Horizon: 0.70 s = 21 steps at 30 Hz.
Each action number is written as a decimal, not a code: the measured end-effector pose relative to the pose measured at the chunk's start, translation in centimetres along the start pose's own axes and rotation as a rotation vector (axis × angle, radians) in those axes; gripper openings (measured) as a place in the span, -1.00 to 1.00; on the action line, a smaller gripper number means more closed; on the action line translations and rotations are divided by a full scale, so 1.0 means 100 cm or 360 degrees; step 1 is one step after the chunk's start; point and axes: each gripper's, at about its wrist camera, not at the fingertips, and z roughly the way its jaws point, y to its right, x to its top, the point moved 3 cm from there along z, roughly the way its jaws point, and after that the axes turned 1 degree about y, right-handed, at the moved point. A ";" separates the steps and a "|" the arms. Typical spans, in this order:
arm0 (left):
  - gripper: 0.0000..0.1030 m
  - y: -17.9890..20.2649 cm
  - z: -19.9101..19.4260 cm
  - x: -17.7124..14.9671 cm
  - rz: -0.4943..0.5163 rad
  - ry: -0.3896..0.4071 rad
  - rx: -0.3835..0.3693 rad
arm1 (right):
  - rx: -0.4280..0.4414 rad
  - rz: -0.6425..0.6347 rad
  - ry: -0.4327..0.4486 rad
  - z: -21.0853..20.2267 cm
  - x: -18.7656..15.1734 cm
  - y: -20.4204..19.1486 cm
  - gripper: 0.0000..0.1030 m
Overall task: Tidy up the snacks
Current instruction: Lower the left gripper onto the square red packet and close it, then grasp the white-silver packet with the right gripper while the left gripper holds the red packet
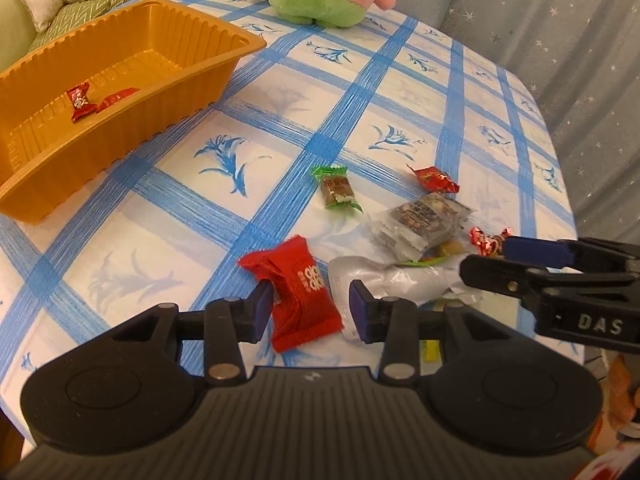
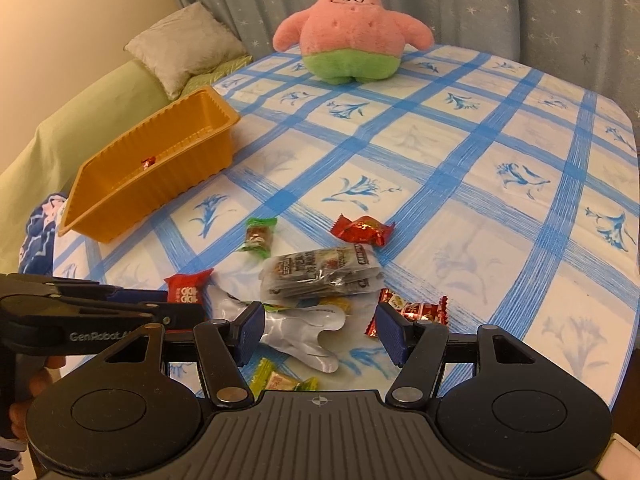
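Orange tray (image 1: 120, 80) on the counter (image 1: 360, 100) holding two red candies (image 1: 82, 101), left hand-held gripper (image 1: 306, 306) apart around a red snack packet (image 1: 302, 296), pads not pressing, right hand-held gripper (image 2: 320, 330) apart over a silver pouch (image 2: 304, 330)

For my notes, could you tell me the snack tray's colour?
The tray is orange-yellow, clearest in the left wrist view.
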 end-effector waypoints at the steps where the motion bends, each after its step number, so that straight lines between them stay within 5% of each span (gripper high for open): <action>1: -0.26 0.000 0.002 0.001 0.0011 0.0000 0.0008 | -0.0002 0.0002 -0.0001 0.000 0.000 0.000 0.20; 13: -0.54 -0.023 0.000 0.003 0.0061 0.0004 0.0058 | 0.0071 -0.0106 -0.0028 0.009 0.006 -0.009 0.20; 21: -0.54 -0.055 -0.015 -0.006 -0.0012 -0.0014 0.0115 | 0.0209 -0.0547 -0.0127 0.026 0.005 -0.035 0.20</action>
